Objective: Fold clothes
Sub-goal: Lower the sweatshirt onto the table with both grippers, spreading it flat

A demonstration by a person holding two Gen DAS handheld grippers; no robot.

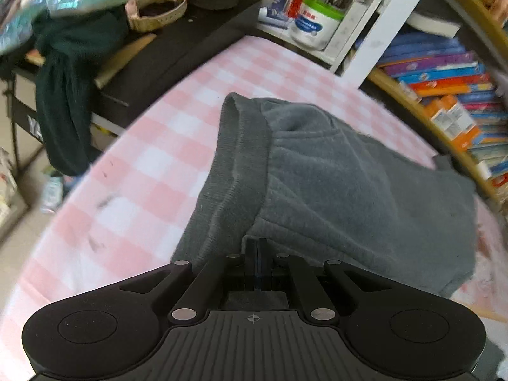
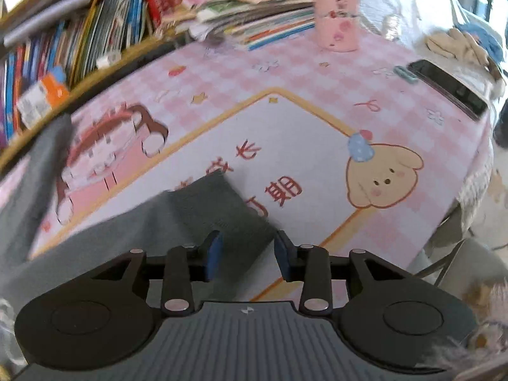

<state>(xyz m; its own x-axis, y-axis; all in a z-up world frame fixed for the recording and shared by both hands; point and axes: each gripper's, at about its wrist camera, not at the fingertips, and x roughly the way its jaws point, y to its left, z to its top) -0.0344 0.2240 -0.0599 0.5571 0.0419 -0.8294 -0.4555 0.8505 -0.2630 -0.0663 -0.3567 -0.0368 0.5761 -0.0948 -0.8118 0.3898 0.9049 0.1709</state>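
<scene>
1. We see the grey garment [image 1: 333, 184] lying on the pink checked tabletop [image 1: 133, 171]. Its ribbed hem band runs straight away from the left gripper [image 1: 256, 254], so the long edge lines up with that hand.
2. Our left jaws are clenched on the near end of that band, the cloth bunched right at the tips.
3. Our right gripper [image 2: 248, 250] has its jaws released. A ribbed corner of the same garment [image 2: 219, 209] lies between and just ahead of the blue pads [image 2: 213, 255], which do not press it.
4. We judge the left hand the nearer and the only one holding, so the next fold would carry the cloth from its side, the freed corner staying flat on the tabletop.
</scene>
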